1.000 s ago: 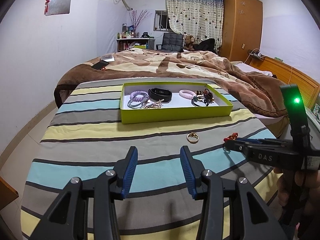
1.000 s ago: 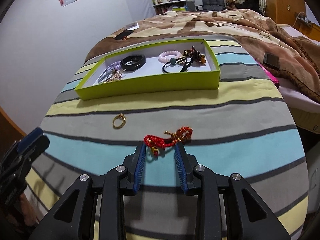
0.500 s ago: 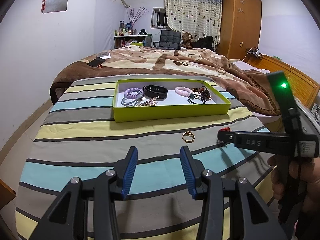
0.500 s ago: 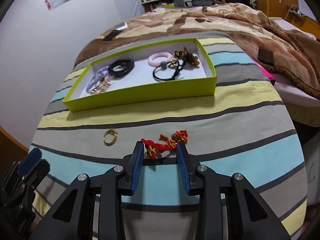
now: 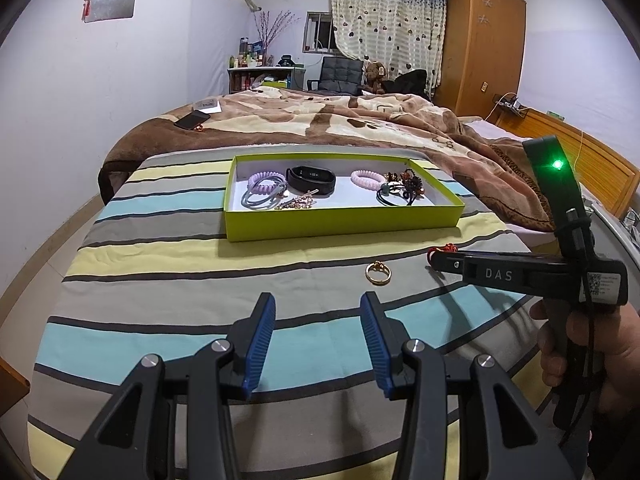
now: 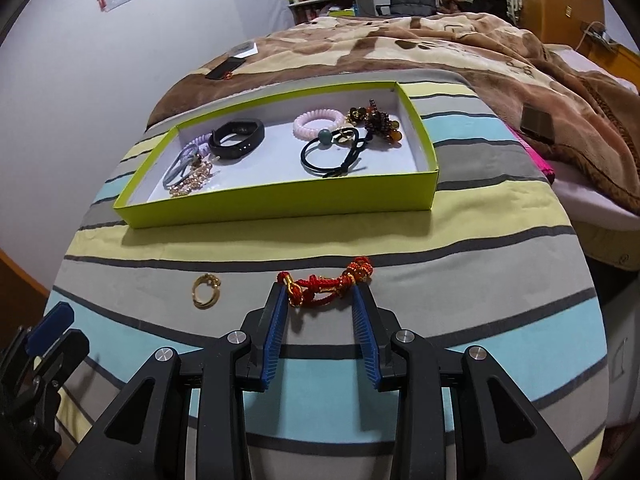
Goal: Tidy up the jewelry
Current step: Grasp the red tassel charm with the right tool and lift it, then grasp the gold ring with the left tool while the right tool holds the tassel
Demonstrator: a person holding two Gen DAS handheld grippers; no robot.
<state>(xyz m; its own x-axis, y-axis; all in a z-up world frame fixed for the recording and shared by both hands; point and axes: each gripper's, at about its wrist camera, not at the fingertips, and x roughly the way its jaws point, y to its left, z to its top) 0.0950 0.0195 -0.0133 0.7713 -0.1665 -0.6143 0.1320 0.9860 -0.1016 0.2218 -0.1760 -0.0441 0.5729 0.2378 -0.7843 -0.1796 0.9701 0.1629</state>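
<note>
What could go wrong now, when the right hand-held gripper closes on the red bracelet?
The red bracelet lies wider than the open right hand-held gripper, so the fingertips may catch only one strand and it may slip. The soft striped bedcover could be pinched too. The gold ring lies loose nearby and could be knocked.

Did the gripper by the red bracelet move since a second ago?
Yes. The right gripper has moved forward, toward the green box; the red bracelet now lies between its fingertips. Its jaws have just been opening.
</note>
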